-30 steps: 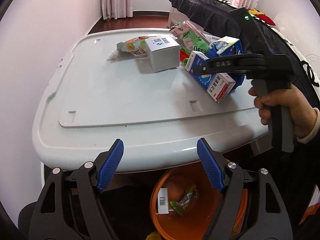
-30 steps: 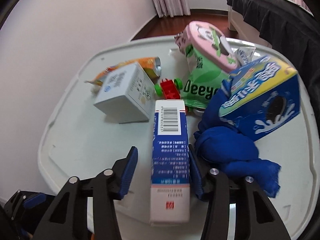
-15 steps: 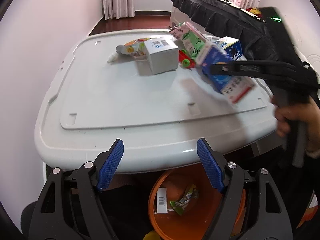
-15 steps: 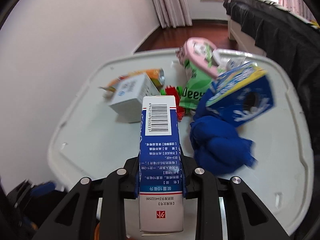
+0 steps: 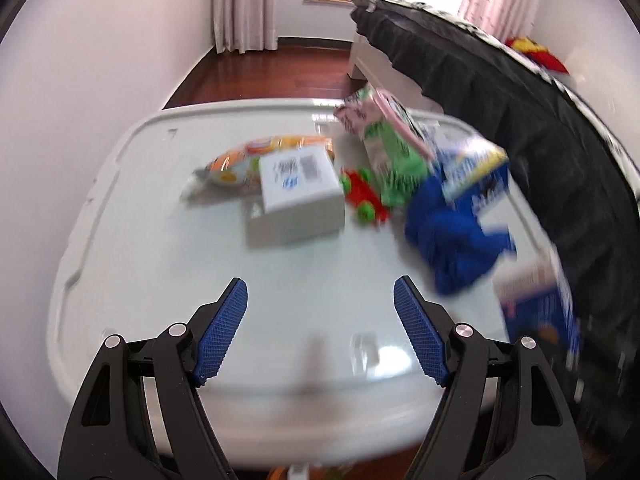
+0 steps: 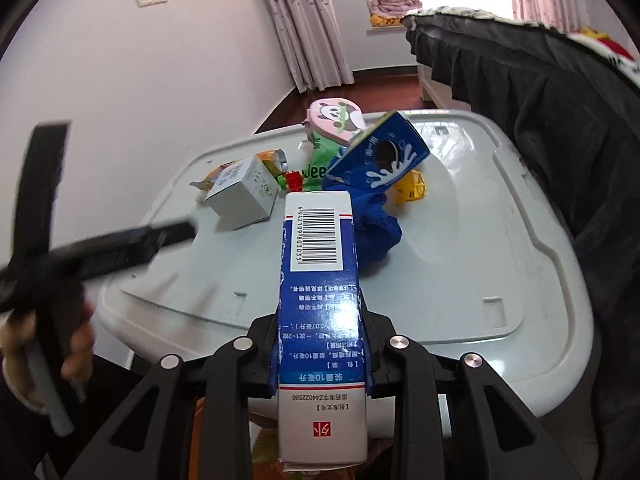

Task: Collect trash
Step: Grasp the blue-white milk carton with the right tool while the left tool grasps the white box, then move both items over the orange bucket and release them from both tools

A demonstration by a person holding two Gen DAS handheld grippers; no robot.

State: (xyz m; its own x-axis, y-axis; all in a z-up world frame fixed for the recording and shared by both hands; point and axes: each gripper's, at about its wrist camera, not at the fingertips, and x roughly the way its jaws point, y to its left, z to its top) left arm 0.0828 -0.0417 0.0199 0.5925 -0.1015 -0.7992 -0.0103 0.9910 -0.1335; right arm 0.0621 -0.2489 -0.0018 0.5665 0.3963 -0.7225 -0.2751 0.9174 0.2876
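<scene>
My right gripper point(image 6: 320, 344) is shut on a long blue-and-white box point(image 6: 320, 280), held clear of the white table point(image 6: 520, 280) near its front edge. In the left wrist view that box point(image 5: 536, 304) is a blur at the right. My left gripper point(image 5: 319, 304) is open over the table's near half with nothing between its fingers; the right wrist view shows it as a dark blur point(image 6: 120, 248) in a person's hand point(image 6: 76, 352). Farther back lie a white box point(image 5: 298, 196), an orange pouch point(image 5: 256, 160), a green pouch with a pink top point(image 5: 390, 160) and a blue carton point(image 6: 380, 156).
A blue cloth point(image 6: 376, 228), a red toy car point(image 5: 364, 196) and a small yellow object point(image 6: 412, 188) lie among the packaging. A bed with a dark cover point(image 6: 560, 120) runs along the right side. An orange bin point(image 6: 195, 432) shows below the table's front edge.
My right gripper closed on the blue-and-white box, lifted it off the table and drew it back. My left gripper moved from above the orange bin forward over the table.
</scene>
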